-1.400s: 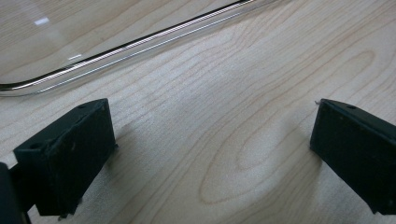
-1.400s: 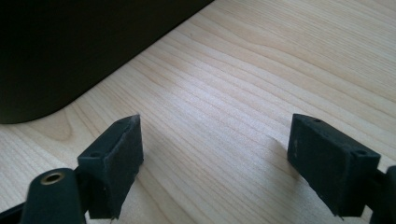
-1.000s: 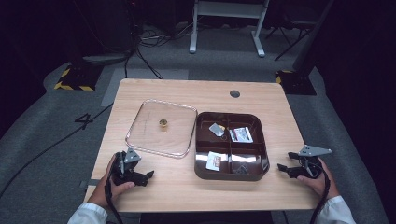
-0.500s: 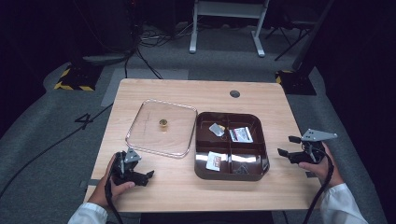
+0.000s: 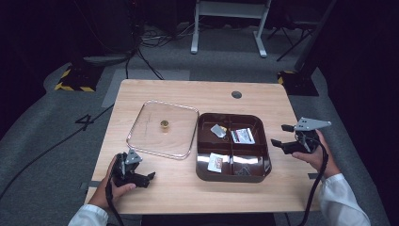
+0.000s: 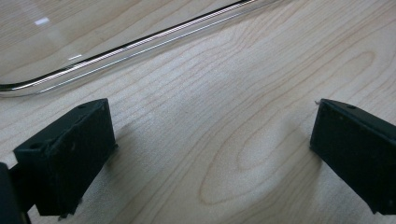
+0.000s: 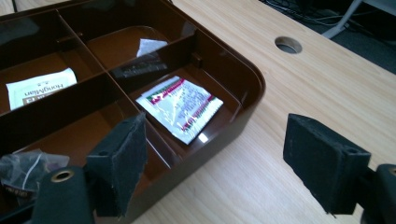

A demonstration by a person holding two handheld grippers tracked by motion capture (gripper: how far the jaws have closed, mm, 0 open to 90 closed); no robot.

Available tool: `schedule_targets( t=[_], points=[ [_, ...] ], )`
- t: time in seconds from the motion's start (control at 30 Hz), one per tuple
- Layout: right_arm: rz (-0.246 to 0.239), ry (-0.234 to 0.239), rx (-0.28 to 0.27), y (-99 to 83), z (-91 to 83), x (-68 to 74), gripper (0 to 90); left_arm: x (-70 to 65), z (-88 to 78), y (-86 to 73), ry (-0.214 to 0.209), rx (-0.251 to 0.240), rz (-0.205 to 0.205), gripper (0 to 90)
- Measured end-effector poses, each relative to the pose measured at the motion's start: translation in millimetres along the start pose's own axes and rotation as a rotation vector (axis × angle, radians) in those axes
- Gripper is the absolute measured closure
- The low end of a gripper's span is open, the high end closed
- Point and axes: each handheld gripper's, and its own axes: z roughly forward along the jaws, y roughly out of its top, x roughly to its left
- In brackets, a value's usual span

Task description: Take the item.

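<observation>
while right tongs (image 5: 283, 137) gape, tray (image 5: 263, 155) lies just beside.

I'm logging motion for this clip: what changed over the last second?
The right gripper lifted off the table edge and moved forward along the right side of the brown tray, jaws open, holding nothing. The left gripper stayed low on the table near the clear lid, open. Tray, lid and packets kept their places.

A dim lab: floor cables (image 5: 141, 40); hazard-taped stand base (image 5: 75, 77); wooden table (image 5: 188, 92)
</observation>
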Motion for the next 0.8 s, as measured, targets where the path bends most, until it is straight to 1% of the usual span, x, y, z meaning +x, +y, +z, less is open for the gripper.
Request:
schedule_targets(
  t=[0.17,0.53,0.67,0.73,0.8],
  points=[
    [-0.031,0.013,0.006,15.1,10.1,5.4,22.0,0.0,0.0,0.0,0.000,0.000,0.001,0.1],
    [-0.043,0.035,0.019,29.9,25.4,9.0,23.7,0.1,0.0,0.0,0.000,0.000,0.001,0.1],
    [-0.057,0.035,0.033,36.0,34.7,10.6,24.9,0.0,0.0,0.0,0.000,0.000,0.001,0.1],
    [-0.052,0.047,0.039,38.5,40.1,10.7,25.3,0.1,0.0,0.0,0.000,0.000,0.001,0.1],
    [-0.055,0.048,0.049,41.3,45.1,11.3,25.4,0.0,0.0,0.0,0.000,0.000,0.000,0.1]
  ],
)
